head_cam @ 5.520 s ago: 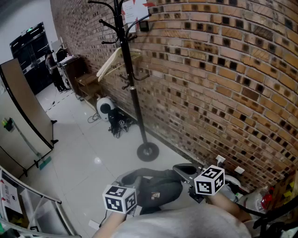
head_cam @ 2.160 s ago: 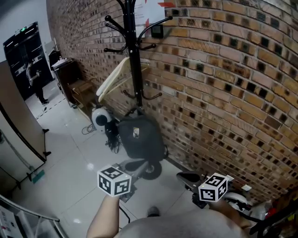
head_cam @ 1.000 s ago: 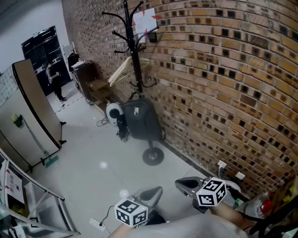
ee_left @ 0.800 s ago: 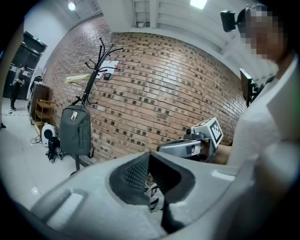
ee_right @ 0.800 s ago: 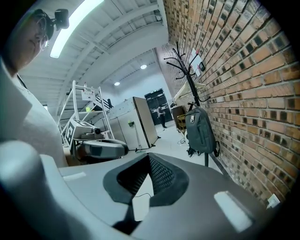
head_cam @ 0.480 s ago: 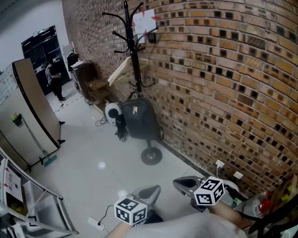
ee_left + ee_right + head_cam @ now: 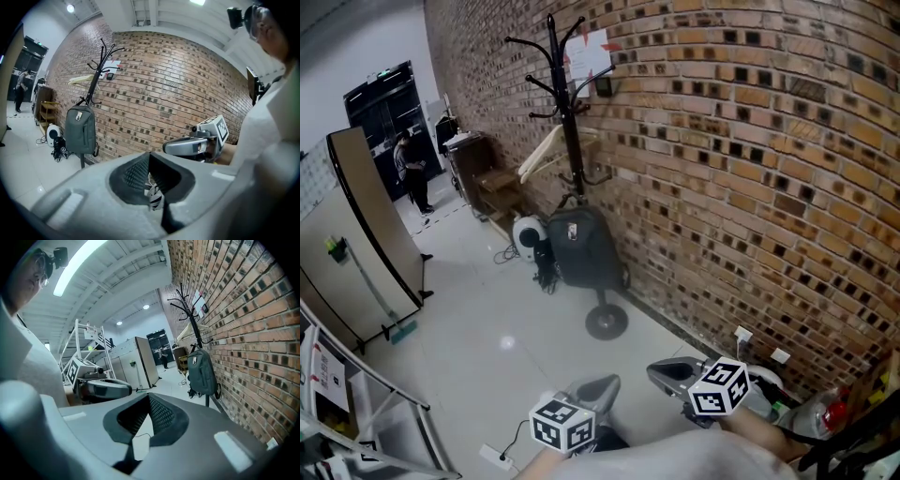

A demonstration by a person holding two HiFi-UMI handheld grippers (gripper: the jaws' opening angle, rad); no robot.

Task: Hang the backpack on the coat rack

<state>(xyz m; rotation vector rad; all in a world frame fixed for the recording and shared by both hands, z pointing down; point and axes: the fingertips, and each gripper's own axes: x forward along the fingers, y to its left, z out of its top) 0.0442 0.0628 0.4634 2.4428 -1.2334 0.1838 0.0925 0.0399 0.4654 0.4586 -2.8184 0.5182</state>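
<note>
The grey backpack (image 7: 579, 248) hangs by its top loop from a low hook of the black coat rack (image 7: 570, 112) against the brick wall. It also shows in the left gripper view as the backpack (image 7: 79, 130) and in the right gripper view as the backpack (image 7: 201, 371). Both grippers are far back from it, close to my body. My left gripper (image 7: 598, 384) is shut and empty. My right gripper (image 7: 661, 372) has its jaws together with nothing between them. Each gripper sees the other beside it: the right gripper (image 7: 171, 147) and the left gripper (image 7: 124, 391).
The rack's round base (image 7: 606, 322) stands on the white floor. A white round appliance (image 7: 525, 230) with cables sits beside the backpack. A wooden hanger (image 7: 546, 150) hangs on the rack. A tall partition (image 7: 370, 216) stands at left, a person (image 7: 411, 169) far back.
The backpack went from between my grippers to hanging on the rack, and both grippers drew back empty. Over the last second the hands barely move.
</note>
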